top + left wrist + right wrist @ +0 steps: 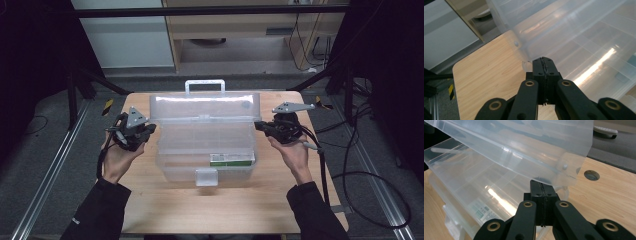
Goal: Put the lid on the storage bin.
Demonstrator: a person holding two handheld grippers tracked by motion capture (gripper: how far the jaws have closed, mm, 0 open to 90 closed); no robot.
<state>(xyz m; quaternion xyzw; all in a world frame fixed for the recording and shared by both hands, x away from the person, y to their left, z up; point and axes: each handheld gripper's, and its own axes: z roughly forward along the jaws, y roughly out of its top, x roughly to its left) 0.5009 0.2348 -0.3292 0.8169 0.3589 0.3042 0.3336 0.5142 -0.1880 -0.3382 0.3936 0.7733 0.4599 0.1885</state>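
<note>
Clear plastic, one toolbox [205, 145] at twelve o'clock, and your two grippers, left [150, 130] and right [258, 125], flank it, jaws fully closed, gripping nothing.

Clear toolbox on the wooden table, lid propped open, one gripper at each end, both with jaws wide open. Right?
Not quite: both the left gripper and the right gripper have their jaws shut, as each gripper view shows. The rest holds: clear toolbox on the wooden table, lid propped open.
</note>
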